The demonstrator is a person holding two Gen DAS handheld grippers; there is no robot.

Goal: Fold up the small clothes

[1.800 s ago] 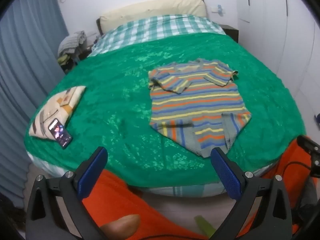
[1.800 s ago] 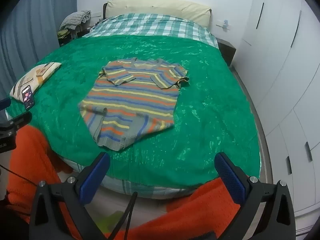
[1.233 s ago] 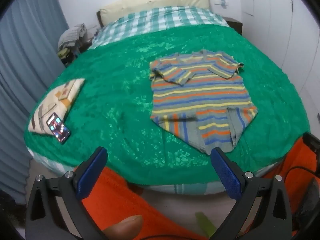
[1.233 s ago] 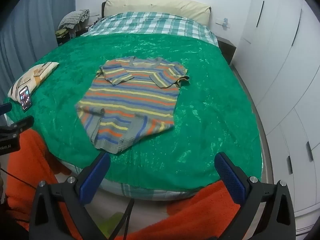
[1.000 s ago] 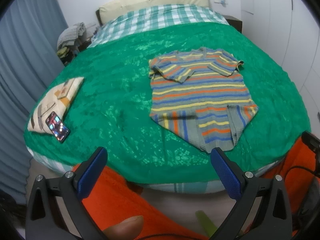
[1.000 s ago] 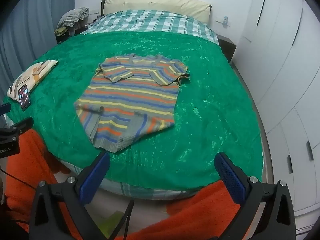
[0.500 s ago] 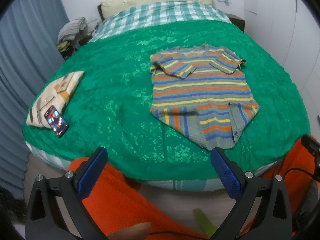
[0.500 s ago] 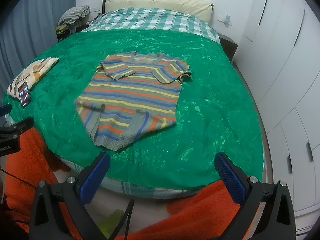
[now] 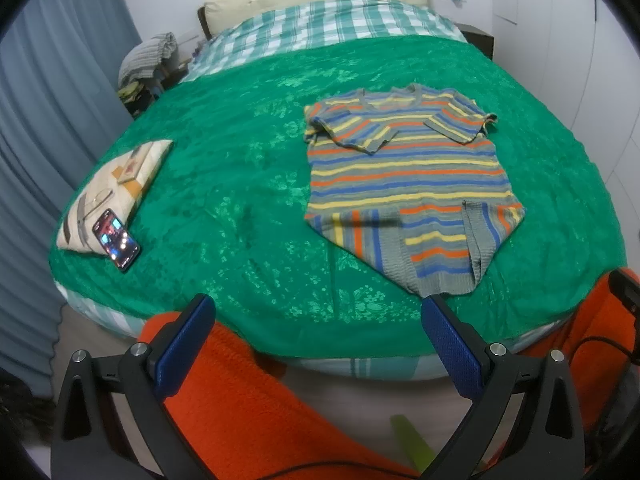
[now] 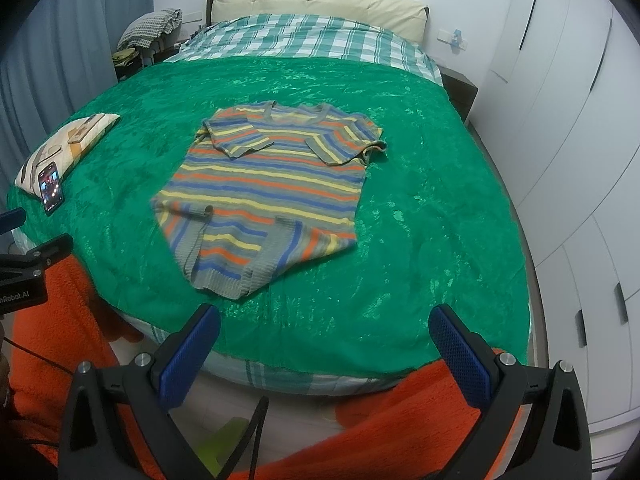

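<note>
A small striped knit shirt point(image 9: 404, 172) in grey, orange, blue and yellow lies flat on the green bedspread point(image 9: 240, 184), sleeves folded inward and both bottom corners turned in to a point. It also shows in the right wrist view point(image 10: 272, 184). My left gripper point(image 9: 316, 320) is open and empty, held off the bed's near edge, left of the shirt's hem. My right gripper point(image 10: 324, 328) is open and empty, off the near edge, right of the hem.
A patterned cushion point(image 9: 116, 184) with a lit phone point(image 9: 116, 239) leaning on it lies at the bed's left edge. Orange fabric point(image 9: 256, 396) is below both grippers. White wardrobe doors point(image 10: 576, 128) stand to the right. A checked sheet point(image 10: 304, 38) and headboard are at the far end.
Both grippers have drifted slightly closer to the bed, so the shirt looks a little larger. Both stay open and empty; the shirt has not moved.
</note>
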